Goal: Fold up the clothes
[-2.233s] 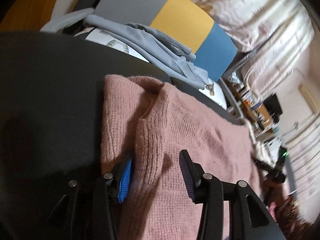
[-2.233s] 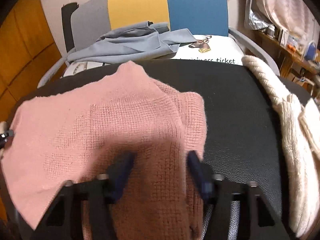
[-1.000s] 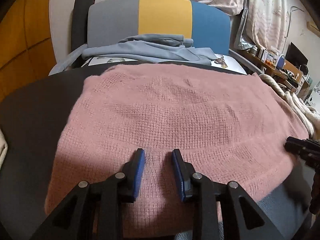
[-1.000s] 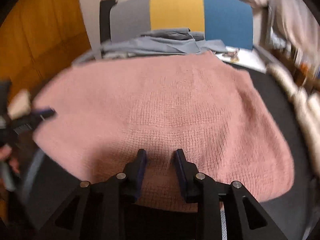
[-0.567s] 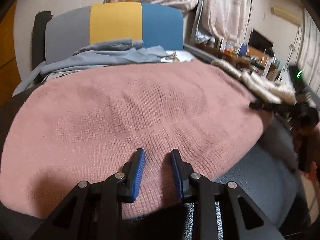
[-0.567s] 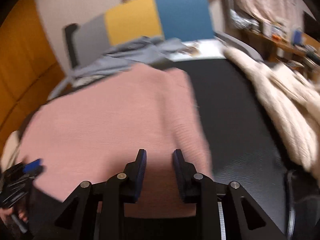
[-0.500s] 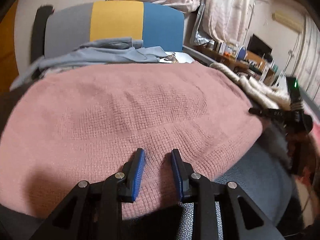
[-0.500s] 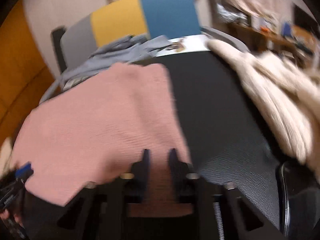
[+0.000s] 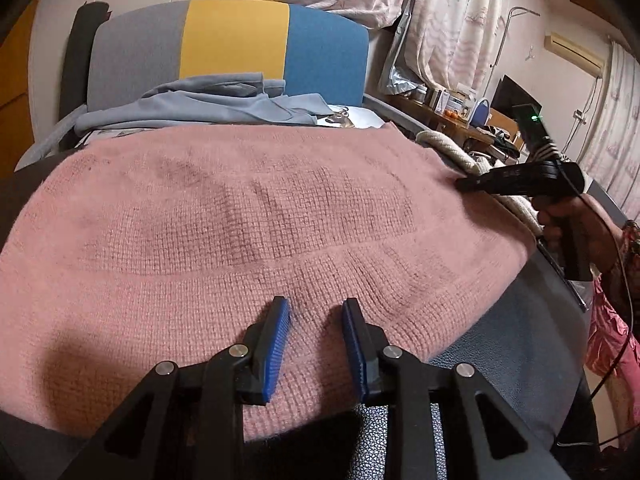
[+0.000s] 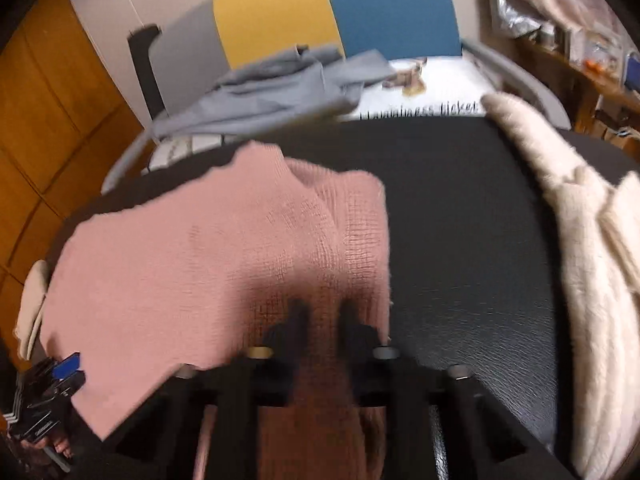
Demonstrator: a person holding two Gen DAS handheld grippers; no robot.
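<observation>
Pink sweater [image 9: 248, 216] is spread flat on a black surface [image 10: 460, 216], hem toward the cameras. Left gripper [image 9: 316, 320] is held over the hem with jaws parted; knit is seen between the blue pads [image 9: 280, 328], but whether they press it cannot be told. Right gripper [image 10: 322, 316] is blurred at the sweater's right edge, jaws closing, with pink knit between them. A cream knit [image 10: 580, 248] is laid to the right. Behind, a grey garment [image 9: 200, 108] is heaped on a grey, yellow and blue chair [image 9: 236, 40].
</observation>
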